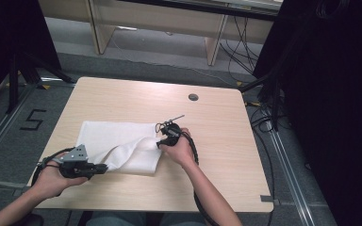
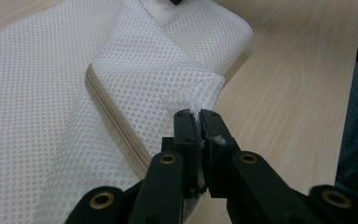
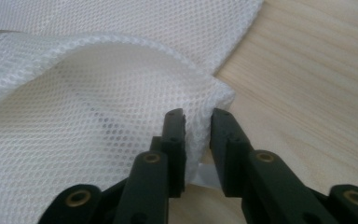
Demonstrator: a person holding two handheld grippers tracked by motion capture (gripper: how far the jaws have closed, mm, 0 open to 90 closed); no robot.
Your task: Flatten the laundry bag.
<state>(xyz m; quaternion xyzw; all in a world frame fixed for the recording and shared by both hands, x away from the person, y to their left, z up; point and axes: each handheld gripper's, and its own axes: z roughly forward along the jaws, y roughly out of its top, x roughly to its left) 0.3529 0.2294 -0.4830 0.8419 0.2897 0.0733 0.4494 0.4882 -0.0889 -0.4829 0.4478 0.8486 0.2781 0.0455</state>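
A white mesh bag (image 1: 118,143) lies on a pale wooden table (image 1: 217,155), toward the person's left half of it. It is a zippered bag of open-weave netting, with a beige zip (image 2: 114,123) running along one side.

The left gripper (image 1: 101,168) is clamped shut on the bag's near corner; in the left gripper view its jaws pinch a peak of mesh between them, lifting that corner slightly off the table. The right gripper (image 1: 162,143) sits at the bag's right edge. In the right gripper view a fold of mesh (image 3: 200,126) lies between its jaws, which stand narrowly apart; whether the pads press the cloth yet is hard to tell.

The bag looks very light, thin and limp. It drapes and creases wherever it is raised, so it probably will not hold a shape and needs support at two points. The netting gives the pads some bite, yet a single thin layer may slip out. Corners, seamed edges and the zip band seem the firmest places to hold. The weave could snag on the jaw tips.
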